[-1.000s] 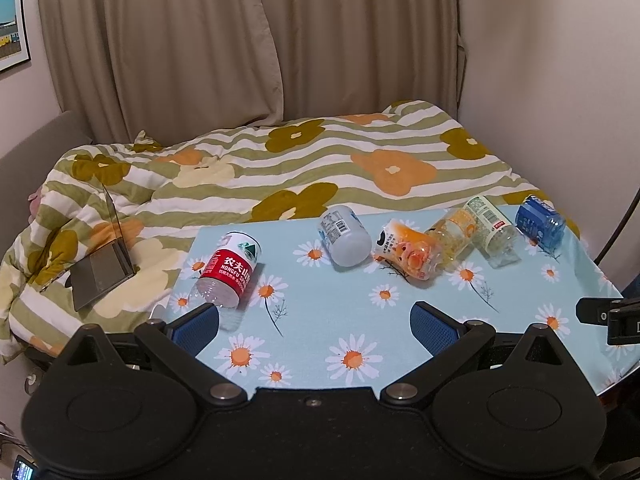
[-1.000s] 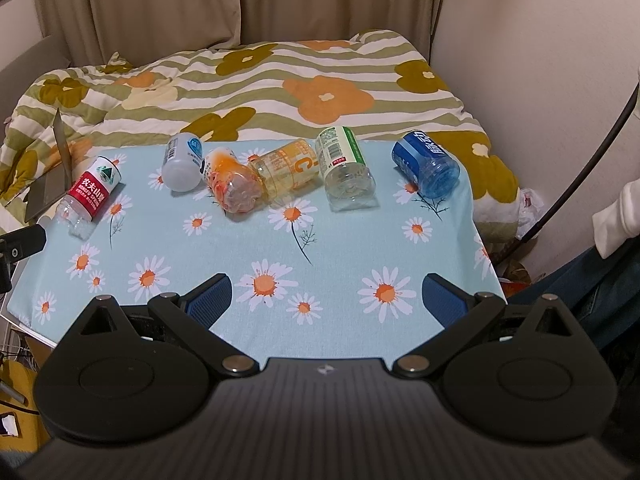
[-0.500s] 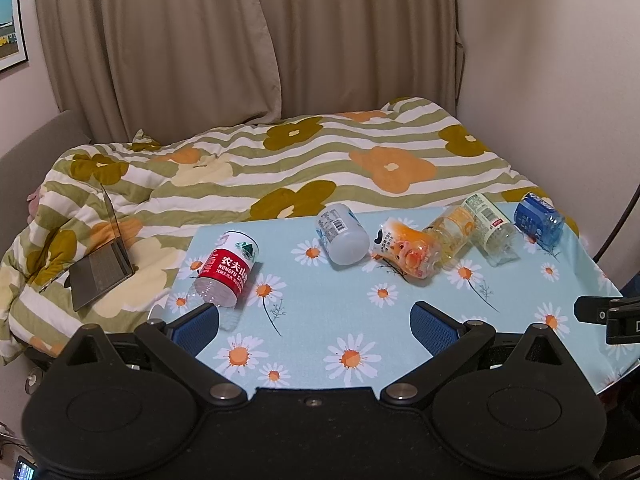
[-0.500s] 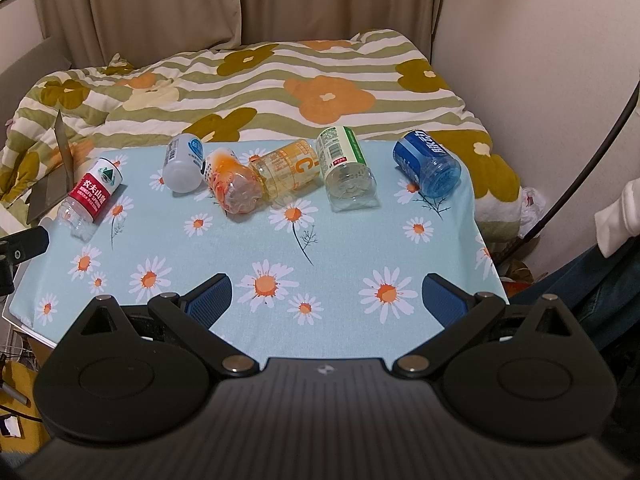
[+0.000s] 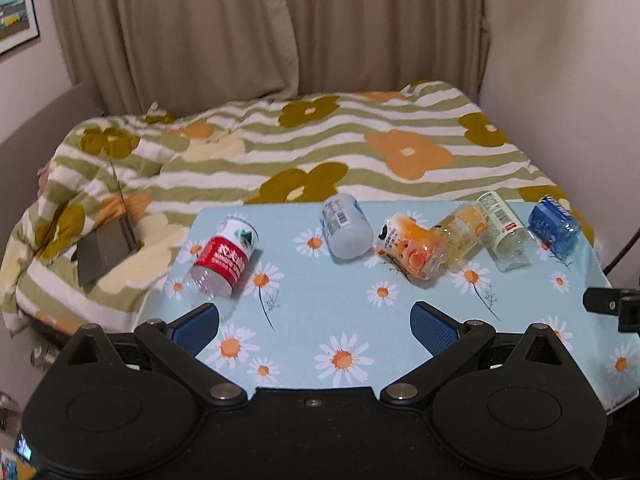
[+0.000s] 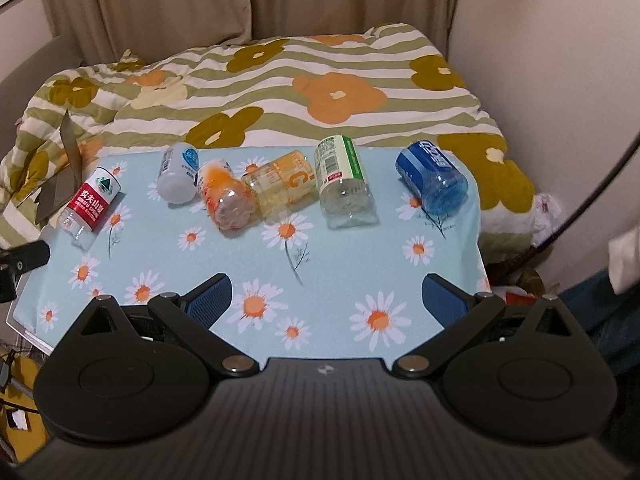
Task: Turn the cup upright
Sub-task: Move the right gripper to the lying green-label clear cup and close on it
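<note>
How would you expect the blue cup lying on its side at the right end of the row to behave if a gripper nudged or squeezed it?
The blue cup lies on its round side, apart from its neighbours, so a nudge would probably roll it. It looks like thin clear plastic and empty, so likely light and apt to flex under a squeeze. The right gripper is open and well short of it.

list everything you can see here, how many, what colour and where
Cut-bottle cups: six, all lying on their sides in a row across the far half of the table: red label, white, orange, yellow, green label, blue.
Tablecloth: one, light blue with daisies, covering the table.
Blanket: one, green and white stripes with flowers, behind the table.
Curtains: beige, at the back.
Left gripper: black, blue pads, jaws open, near edge.
Right gripper: same, jaws open.
</note>
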